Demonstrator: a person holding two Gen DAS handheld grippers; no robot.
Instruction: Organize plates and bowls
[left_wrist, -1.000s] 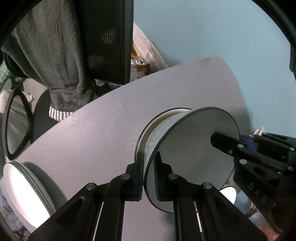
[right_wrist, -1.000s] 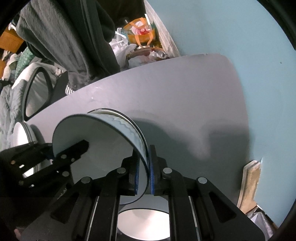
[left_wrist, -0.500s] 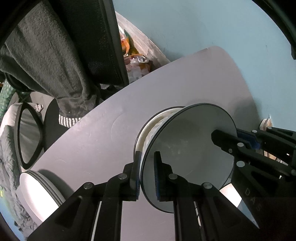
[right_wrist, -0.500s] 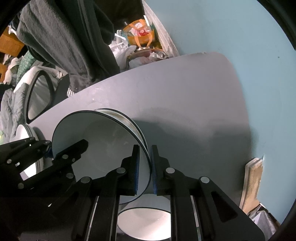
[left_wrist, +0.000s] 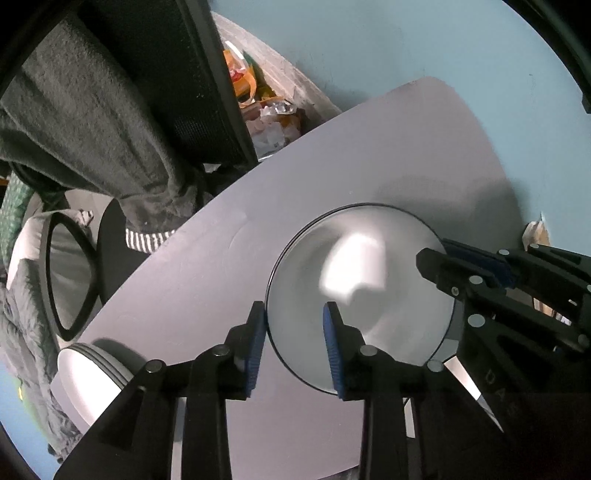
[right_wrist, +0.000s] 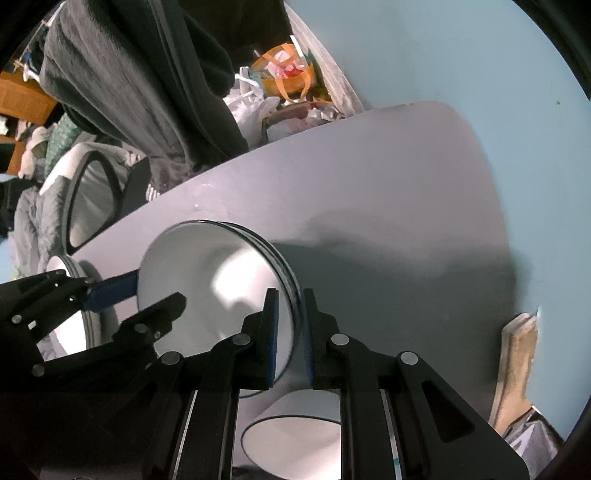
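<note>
Left wrist view: left gripper (left_wrist: 294, 343) spread, blue pads either side of the near rim of the white dark-rimmed bowl (left_wrist: 360, 295), not pinching it
Right wrist view: right gripper (right_wrist: 289, 334) with jaws parted around the bowl's (right_wrist: 218, 291) opposite rim; contact unclear
Bowl: on a stack, middle of the grey oval table (left_wrist: 369, 155)
Front edge: second white bowl (right_wrist: 291, 443)
Left edge: white plate stack (left_wrist: 88, 380)
Beyond: grey towel-draped black mesh chair (left_wrist: 140, 88)

Pale blue wall (left_wrist: 424, 40); grey table (right_wrist: 369, 206); black chair (left_wrist: 177, 74) (grey towel (left_wrist: 85, 122) draped over).
</note>
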